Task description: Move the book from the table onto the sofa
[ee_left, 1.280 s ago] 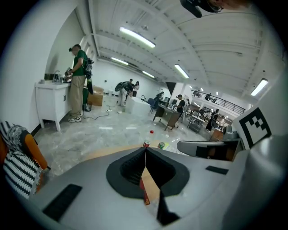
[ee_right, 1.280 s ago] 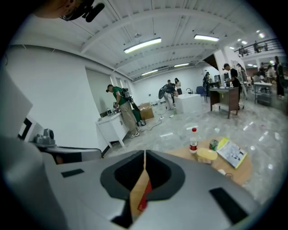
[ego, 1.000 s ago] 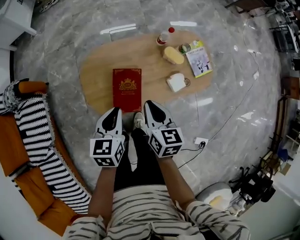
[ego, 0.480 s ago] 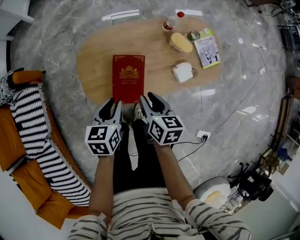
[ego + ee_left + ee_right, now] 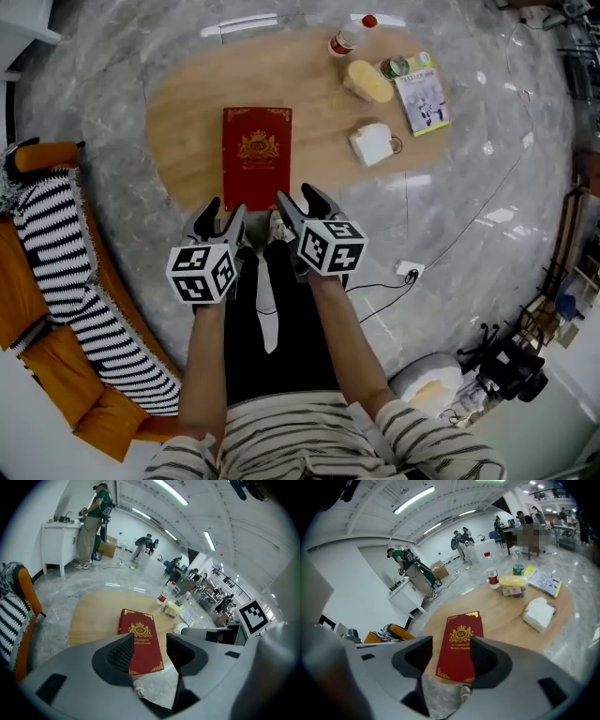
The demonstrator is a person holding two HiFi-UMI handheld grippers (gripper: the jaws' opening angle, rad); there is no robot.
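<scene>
Left tongs (image 5: 223,214) and right tongs (image 5: 295,199): both held low and side by side at the near edge of the surface (image 5: 187,122), angled down toward it. Jaws on both are apart and opening. Nothing clamped in either.

Left gripper view: the book (image 5: 257,155) shows through the gap between the jaws, lying beyond them and not pinched. Right gripper view: same picture, book framed in the gap, pads clear of it.

Book: red cover with gold ornament, lying flat, cover up, at the near edge of the surface, its long sides running toward the far edge. From the head view the tips of the 2 tongs sit just at its 2 near corners; contact with the cover cannot be settled from this angle, possibly just short of it.

Far right end of the surface: bottle (image 5: 349,36) with red cap, yellow lump (image 5: 367,81), small tin (image 5: 394,67), booklet (image 5: 422,94), white mug (image 5: 372,143). All well apart from the book.

Sofa (image 5: 47,361): orange, left of the surface, striped blanket (image 5: 66,253) draped over it.
</scene>
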